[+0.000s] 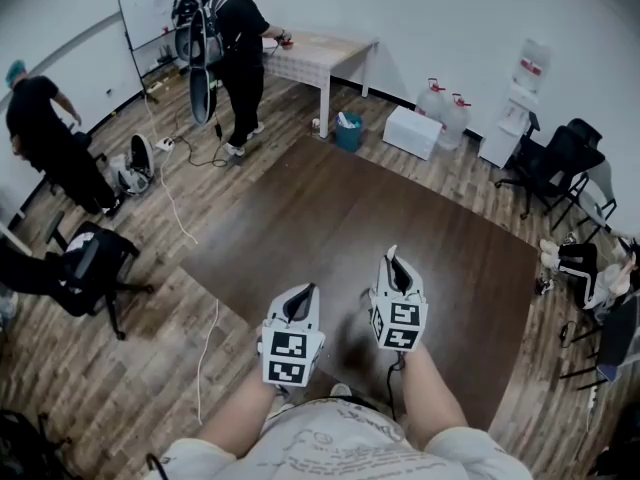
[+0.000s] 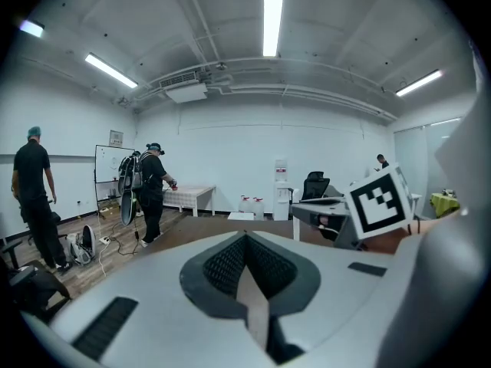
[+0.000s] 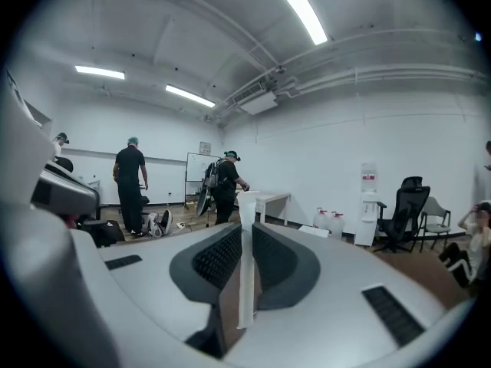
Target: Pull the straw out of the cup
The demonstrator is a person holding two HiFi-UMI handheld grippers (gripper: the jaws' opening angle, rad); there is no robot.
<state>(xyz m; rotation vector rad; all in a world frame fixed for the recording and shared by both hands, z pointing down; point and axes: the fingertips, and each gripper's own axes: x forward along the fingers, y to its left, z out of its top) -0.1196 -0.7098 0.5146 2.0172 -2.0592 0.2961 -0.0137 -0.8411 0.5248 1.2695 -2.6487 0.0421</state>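
We look down on one wood-plank floor [image 1: 120, 388] and, in the middle of it, one large dark brown rectangular surface [image 1: 330, 208]. At the far wall stand one white rectangular table [image 1: 330, 50] and one white wall board [image 1: 150, 8].

In the head view we count two standing people in black clothes. One is a person with a backpack [image 1: 238, 43] at the white table, and the other is a person in a teal cap [image 1: 40, 128] by the left wall. Two black office chairs show plainly: a right-hand chair [image 1: 555, 163] and a left-hand chair [image 1: 95, 263].

To the right of the white table we find one white water dispenser [image 1: 520, 98], one white box [image 1: 412, 131] and two clear water jugs, a farther jug [image 1: 431, 98] just beside a nearer jug [image 1: 457, 116]. One teal bin [image 1: 348, 133] stands near the table leg.

Closer in, our left forearm [image 1: 240, 413] and right forearm [image 1: 430, 388] reach out over the dark surface with two grey grippers. Each carries one cube of black-and-white squares, a left marker cube [image 1: 291, 358] and a right marker cube [image 1: 400, 325].

The left gripper [image 1: 303, 298] has its jaws together, tip to tip, with nothing between them. The right gripper [image 1: 394, 263] is clamped on the one slim white straw [image 3: 245, 267]. The straw stands upright between the two black ribbed pads [image 3: 222, 255]. Its top pokes above the jaw tips and its lower end hangs free inside the gap, held in the air above the dark surface.
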